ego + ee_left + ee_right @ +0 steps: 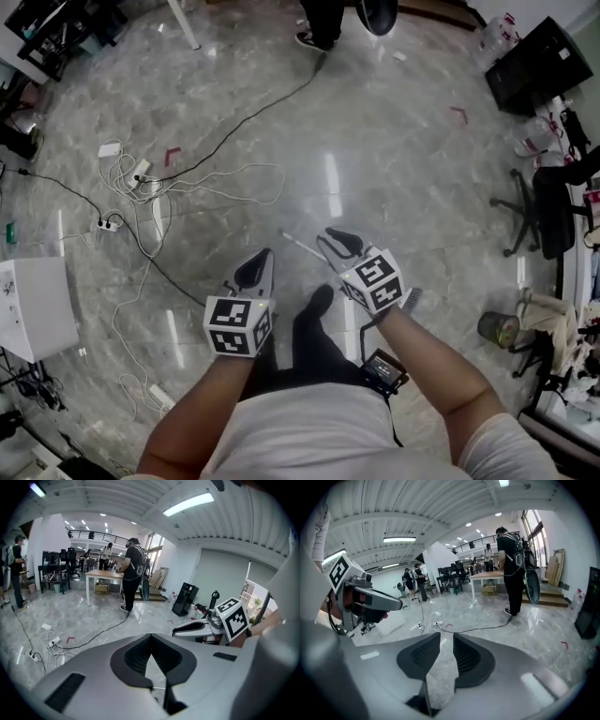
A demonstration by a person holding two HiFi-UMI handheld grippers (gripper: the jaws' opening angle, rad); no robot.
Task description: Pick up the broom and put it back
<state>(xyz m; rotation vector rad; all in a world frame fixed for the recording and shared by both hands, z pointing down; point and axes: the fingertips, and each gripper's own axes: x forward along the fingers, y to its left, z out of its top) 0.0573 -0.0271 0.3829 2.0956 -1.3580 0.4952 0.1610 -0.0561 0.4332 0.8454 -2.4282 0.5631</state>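
Note:
Both grippers are held low over the grey marble floor (375, 159). In the head view my left gripper (255, 269) points forward at the left and my right gripper (336, 242) at the right, a little ahead. A thin white rod (298, 247) lies on the floor between their tips; whether it is the broom's handle I cannot tell. No broom head shows in any view. In the left gripper view the left gripper (150, 637) has its pads meeting at the tip, with nothing between. The right gripper (446, 637) shows a clear gap with only floor behind it.
Black and white cables with power strips (141, 178) sprawl over the floor at the left. A white box (33, 305) stands at the left edge. An office chair (544, 211) and a bin (499, 328) are at the right. A person (132, 571) stands by a table (101, 573) farther off.

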